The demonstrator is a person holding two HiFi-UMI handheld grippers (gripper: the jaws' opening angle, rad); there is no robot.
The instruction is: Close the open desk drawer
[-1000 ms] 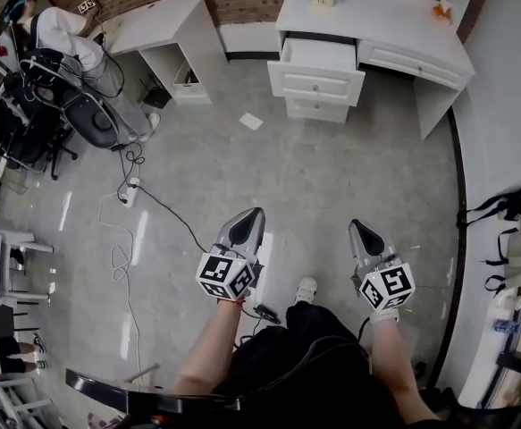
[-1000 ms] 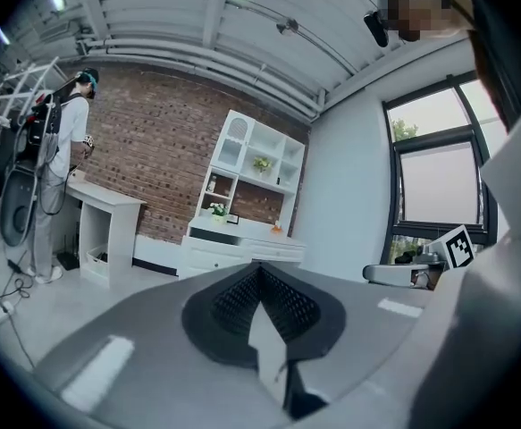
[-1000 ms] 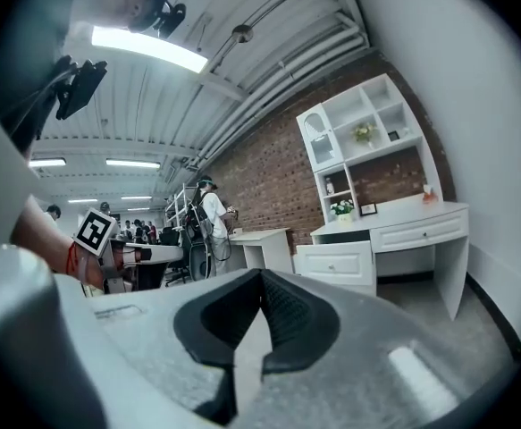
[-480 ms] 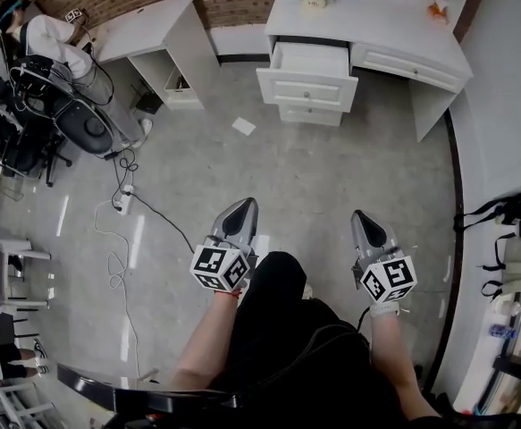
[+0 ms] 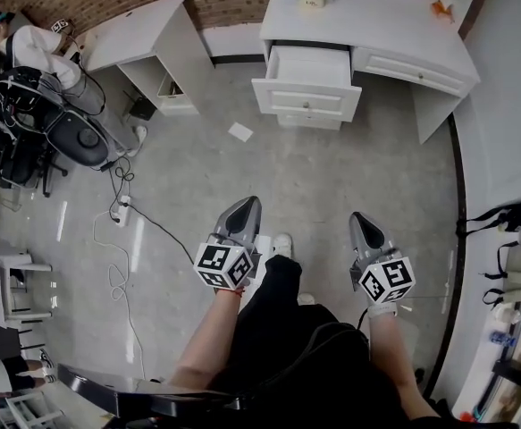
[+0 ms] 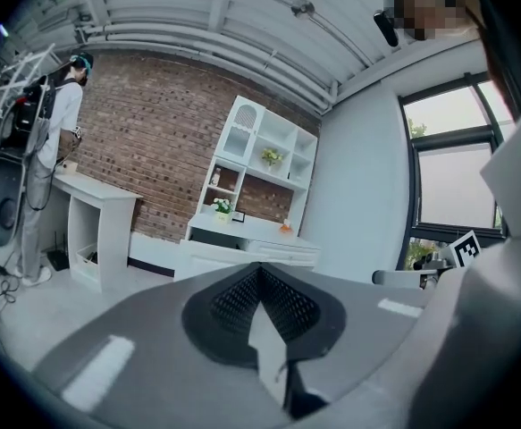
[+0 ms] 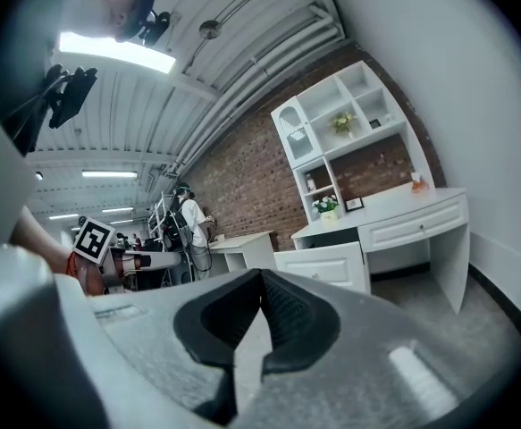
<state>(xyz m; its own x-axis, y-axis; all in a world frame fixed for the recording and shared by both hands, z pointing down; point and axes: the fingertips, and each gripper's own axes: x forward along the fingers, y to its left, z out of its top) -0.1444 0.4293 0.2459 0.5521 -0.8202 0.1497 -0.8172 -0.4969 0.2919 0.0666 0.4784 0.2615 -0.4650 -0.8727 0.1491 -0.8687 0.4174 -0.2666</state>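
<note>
Jutting from the white desk [image 5: 381,21], the drawer [image 5: 306,98] gapes open.

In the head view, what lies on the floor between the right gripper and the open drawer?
Only bare grey floor lies between the right gripper and the open drawer; the head view shows it.
</note>
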